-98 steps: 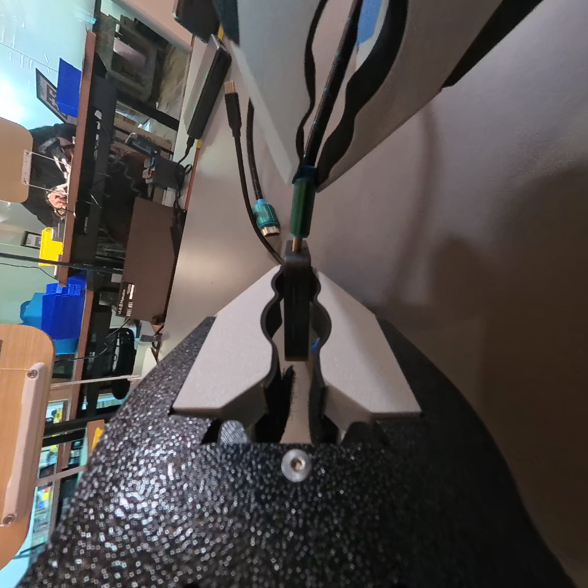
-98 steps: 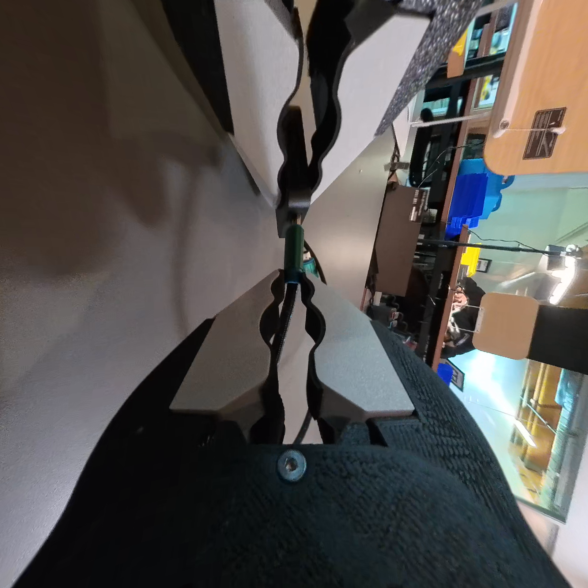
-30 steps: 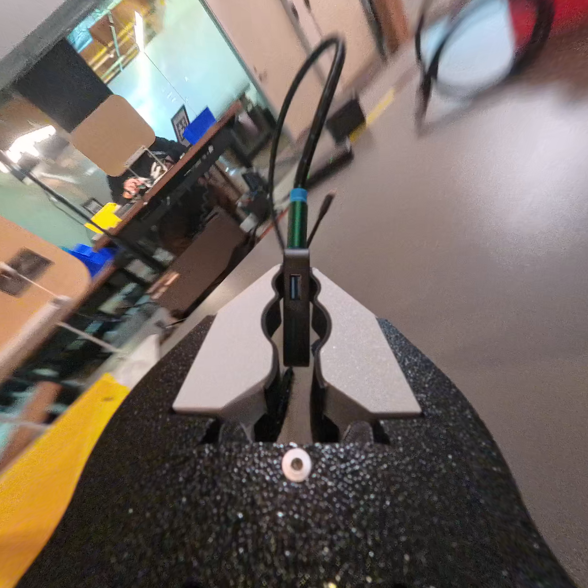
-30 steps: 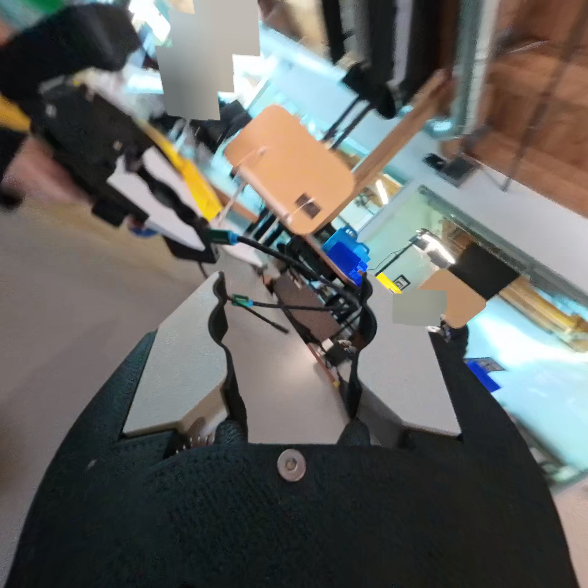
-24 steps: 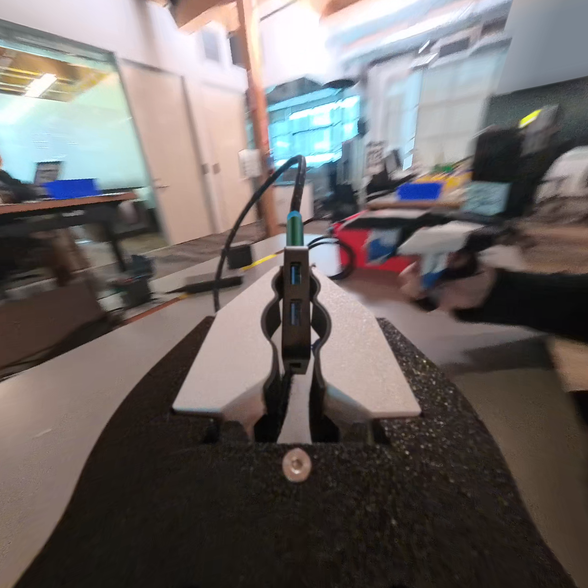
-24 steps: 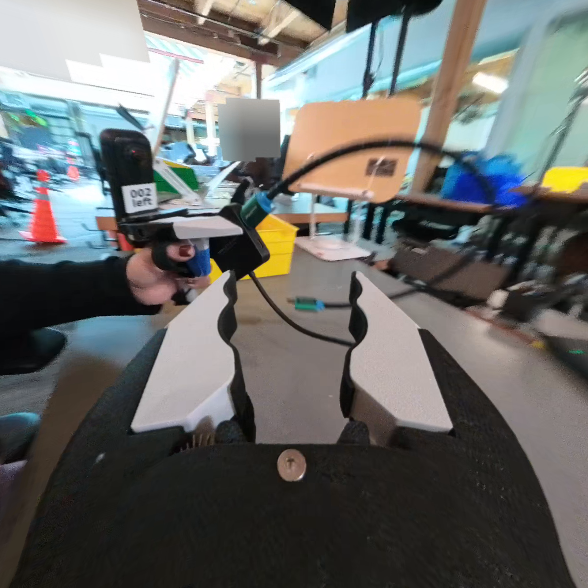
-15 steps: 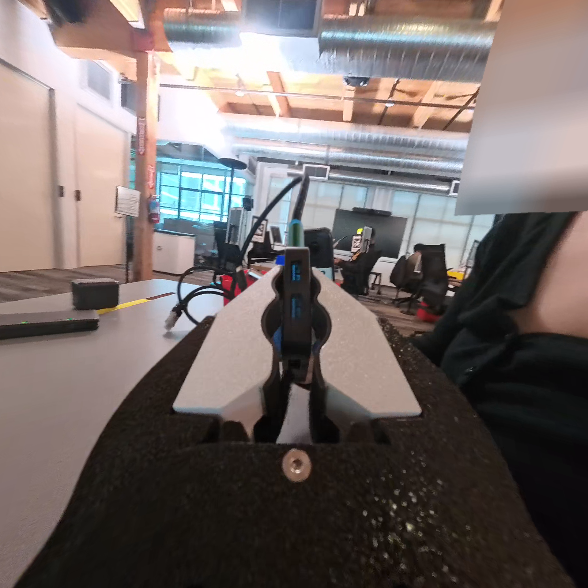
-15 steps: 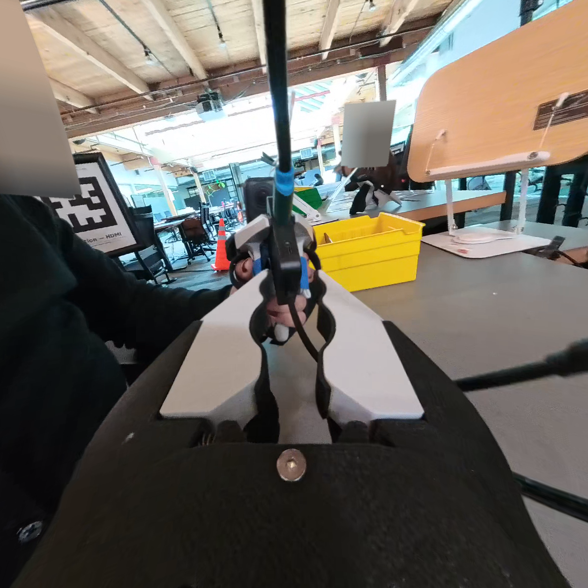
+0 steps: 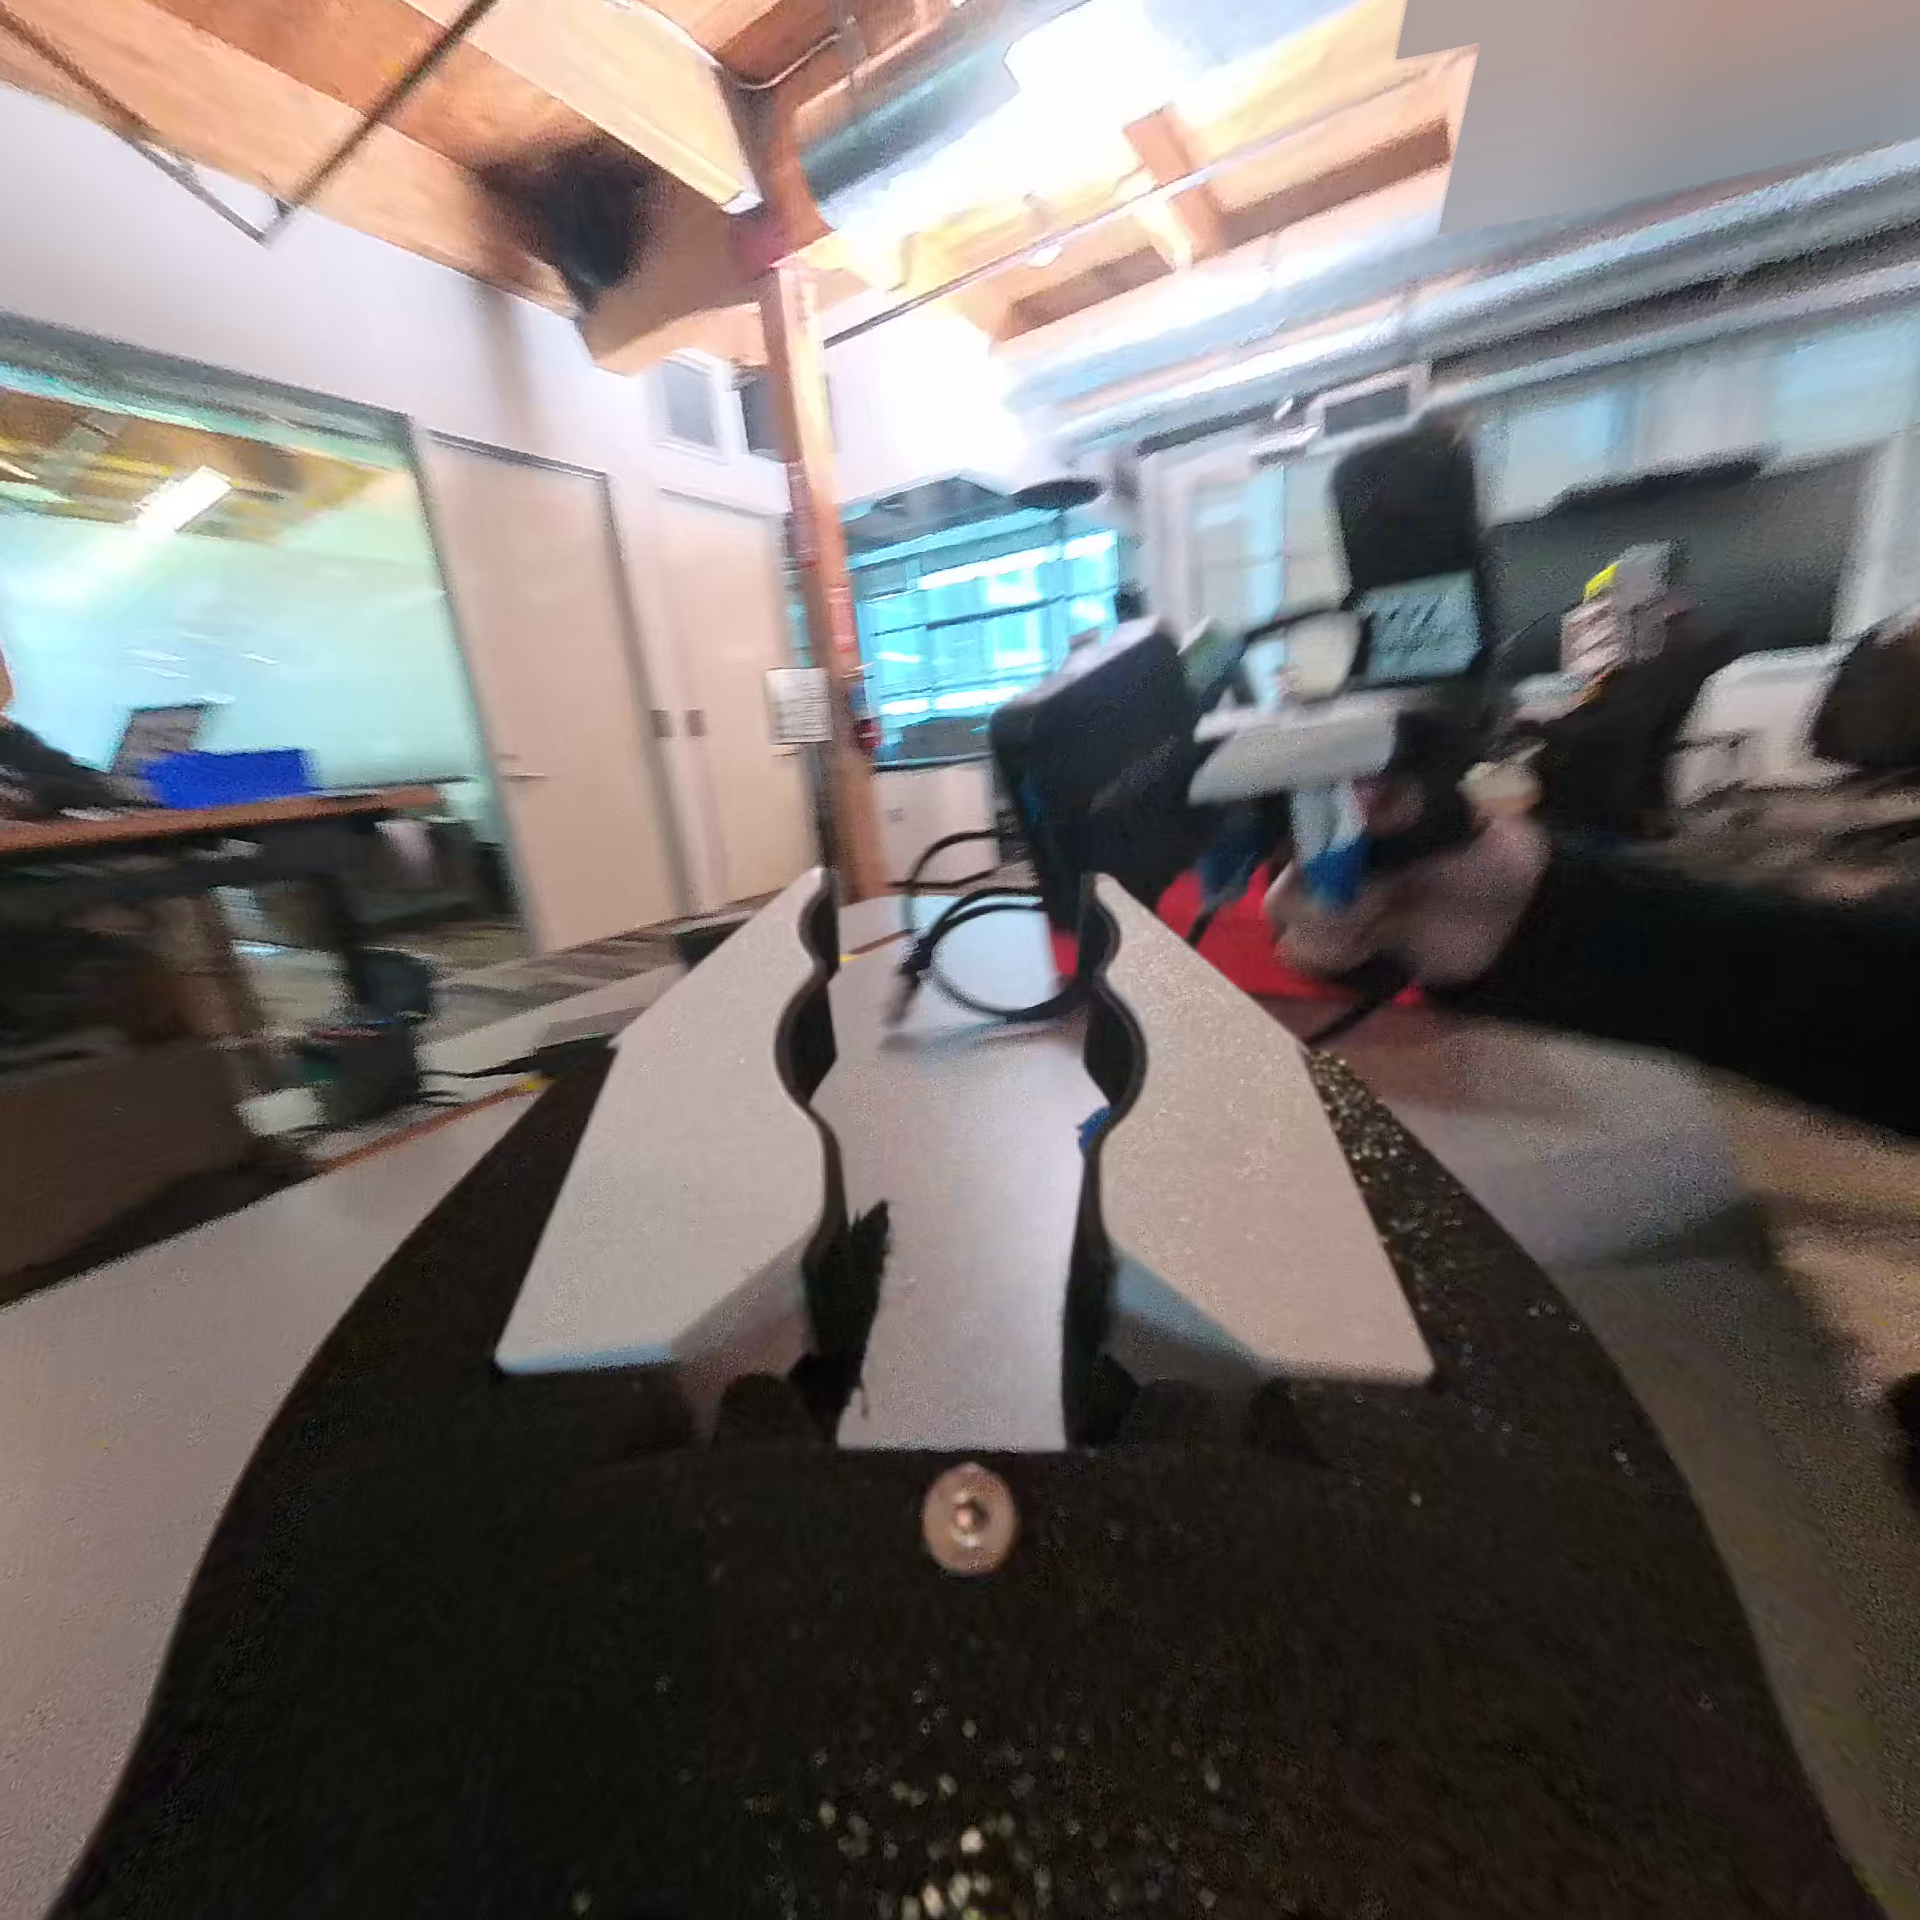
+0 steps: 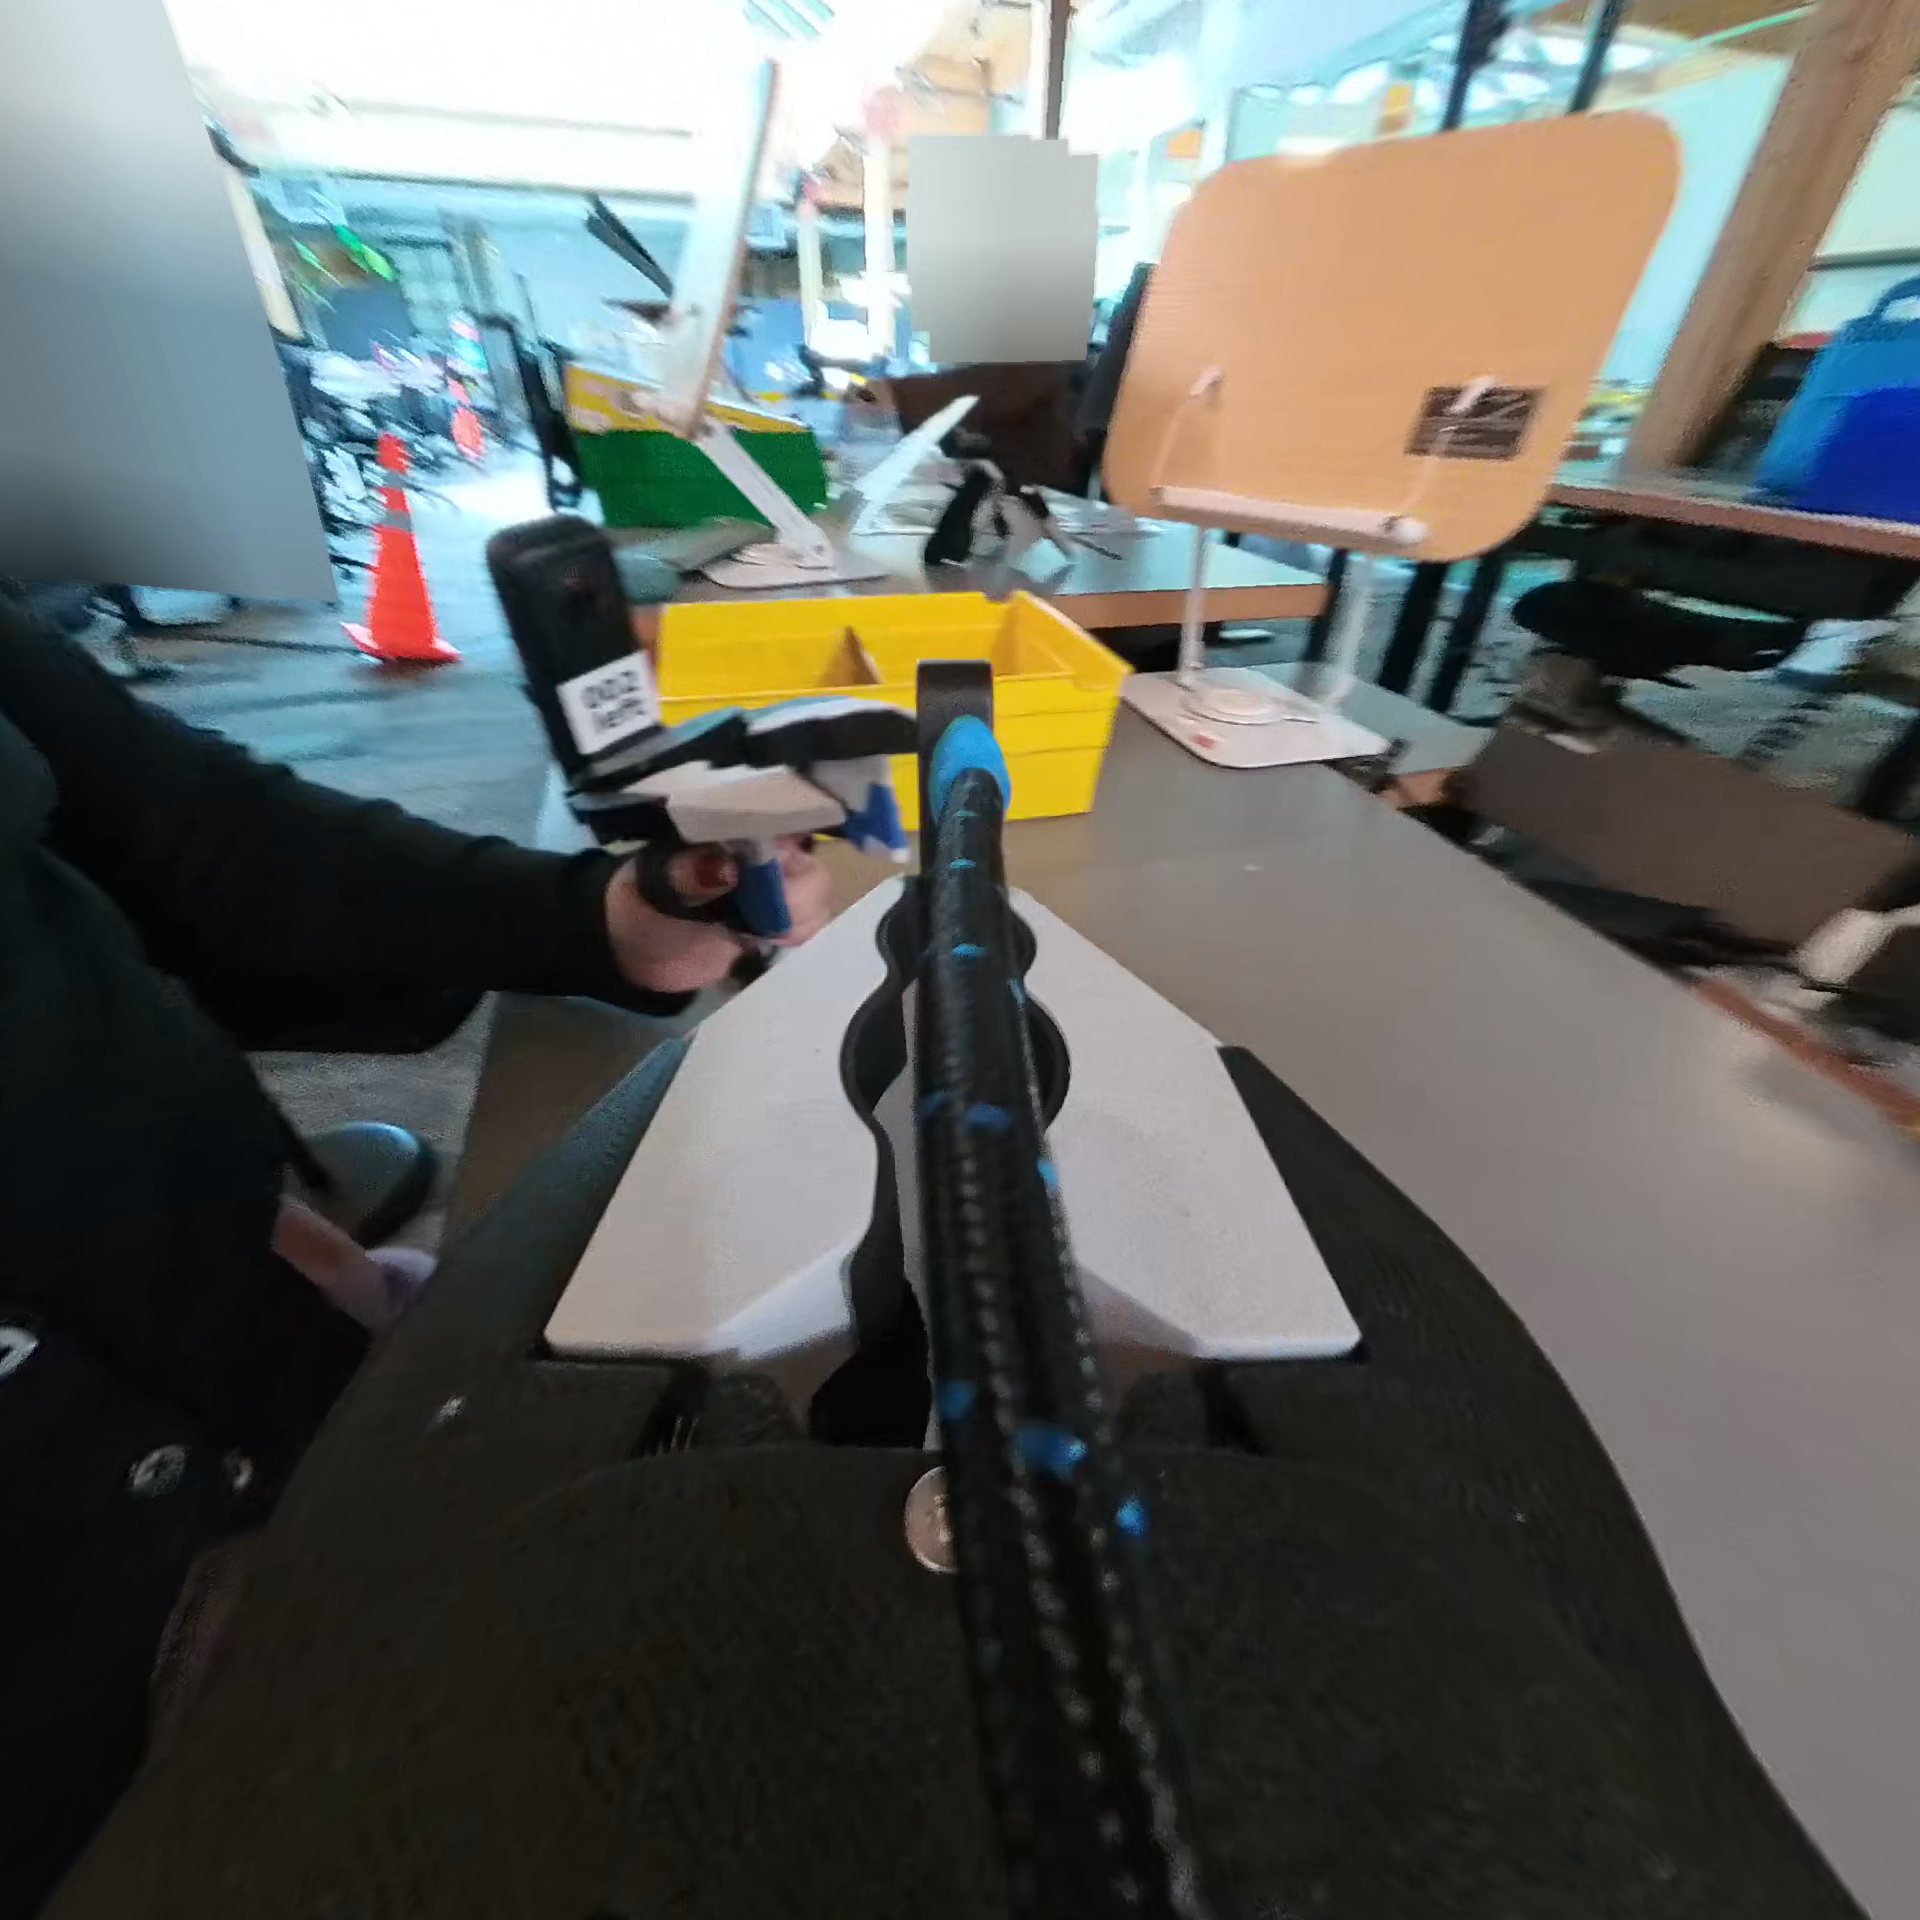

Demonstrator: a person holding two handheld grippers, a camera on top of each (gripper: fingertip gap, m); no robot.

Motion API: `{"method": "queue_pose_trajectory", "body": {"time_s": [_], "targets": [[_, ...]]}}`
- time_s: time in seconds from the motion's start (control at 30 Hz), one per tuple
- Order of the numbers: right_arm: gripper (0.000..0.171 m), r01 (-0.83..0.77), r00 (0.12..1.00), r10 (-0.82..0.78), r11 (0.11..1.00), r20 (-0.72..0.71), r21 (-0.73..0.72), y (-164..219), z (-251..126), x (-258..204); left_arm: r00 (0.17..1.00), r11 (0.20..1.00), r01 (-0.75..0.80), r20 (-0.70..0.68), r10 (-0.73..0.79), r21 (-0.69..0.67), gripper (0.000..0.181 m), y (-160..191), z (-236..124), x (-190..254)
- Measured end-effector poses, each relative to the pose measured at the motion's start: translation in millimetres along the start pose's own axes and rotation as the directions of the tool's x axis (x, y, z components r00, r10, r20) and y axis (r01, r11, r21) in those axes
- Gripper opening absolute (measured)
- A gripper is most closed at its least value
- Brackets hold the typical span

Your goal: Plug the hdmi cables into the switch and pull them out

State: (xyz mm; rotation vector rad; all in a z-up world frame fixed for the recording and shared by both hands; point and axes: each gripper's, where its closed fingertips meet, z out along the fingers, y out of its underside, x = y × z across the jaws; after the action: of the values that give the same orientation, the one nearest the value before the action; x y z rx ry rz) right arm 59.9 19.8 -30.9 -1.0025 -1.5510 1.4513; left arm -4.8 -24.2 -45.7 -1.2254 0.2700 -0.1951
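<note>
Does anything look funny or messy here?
A bit. The braided black-and-blue cable trails back over the right gripper toward its camera instead of hanging clear. The left gripper is open and empty. Loose black cables lie looped on the table. Nothing looks broken or spilled.
</note>
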Motion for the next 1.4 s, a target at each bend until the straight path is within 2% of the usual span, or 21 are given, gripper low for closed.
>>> {"method": "queue_pose_trajectory", "body": {"time_s": [0.13, 0.23, 0.33, 0.47, 0.6, 0.7, 0.83, 0.93, 1.0, 1.13, 1.27, 1.4], "targets": [[0.011, 0.131, 0.980, -0.143, 0.987, -0.142, -0.087, -40, -59, 31, 0.974, 0.976, -0.199, 0.091, 0.207, -0.090, 0.041, 15, -5, -9], [0.011, 0.237, 0.927, -0.290, 0.944, -0.239, -0.230, -64, -110, 61, 0.958, 0.960, -0.242, 0.120, 0.259, -0.138, 0.038, 27, -6, -15], [0.011, 0.227, 0.875, -0.375, 0.876, -0.307, -0.426, -68, -167, 106, 0.953, 0.954, -0.242, 0.142, 0.268, -0.175, 0.036, 37, -6, -22], [0.011, 0.059, 0.864, -0.387, 0.714, -0.323, -0.698, -33, -246, 172, 0.946, 0.952, -0.236, 0.177, 0.271, -0.196, 0.035, 40, -6, -30], [0.012, -0.106, 0.880, -0.377, 0.437, -0.288, -0.893, 24, -315, 221, 0.943, 0.948, -0.238, 0.185, 0.278, -0.210, 0.033, 42, -6, -31], [0.012, -0.151, 0.922, -0.306, 0.280, -0.237, -0.948, 62, -339, 236, 0.940, 0.943, -0.247, 0.182, 0.289, -0.223, 0.032, 45, -5, -30], [0.013, -0.178, 0.957, -0.206, 0.139, -0.204, -0.974, 99, -356, 244, 0.934, 0.940, -0.246, 0.201, 0.295, -0.236, 0.024, 46, -5, -34], [0.014, -0.230, 0.964, -0.127, 0.025, -0.232, -0.973, 112, -370, 245, 0.938, 0.945, -0.229, 0.208, 0.279, -0.235, 0.022, 46, -6, -36], [0.027, -0.278, 0.958, -0.086, -0.049, -0.273, -0.959, 112, -379, 245, 0.940, 0.947, -0.216, 0.210, 0.267, -0.237, 0.022, 47, -6, -37], [0.039, -0.332, 0.943, -0.049, -0.075, -0.329, -0.940, 94, -379, 248, 0.942, 0.945, -0.218, 0.200, 0.269, -0.245, 0.022, 49, -5, -36], [0.047, -0.378, 0.924, -0.094, -0.082, -0.371, -0.922, 69, -379, 246, 0.939, 0.933, -0.246, 0.175, 0.297, -0.264, 0.022, 52, -3, -31], [0.047, -0.409, 0.890, -0.188, 0.074, -0.416, -0.909, 46, -366, 234, 0.939, 0.931, -0.247, 0.170, 0.298, -0.269, 0.022, 53, -3, -30]]}}
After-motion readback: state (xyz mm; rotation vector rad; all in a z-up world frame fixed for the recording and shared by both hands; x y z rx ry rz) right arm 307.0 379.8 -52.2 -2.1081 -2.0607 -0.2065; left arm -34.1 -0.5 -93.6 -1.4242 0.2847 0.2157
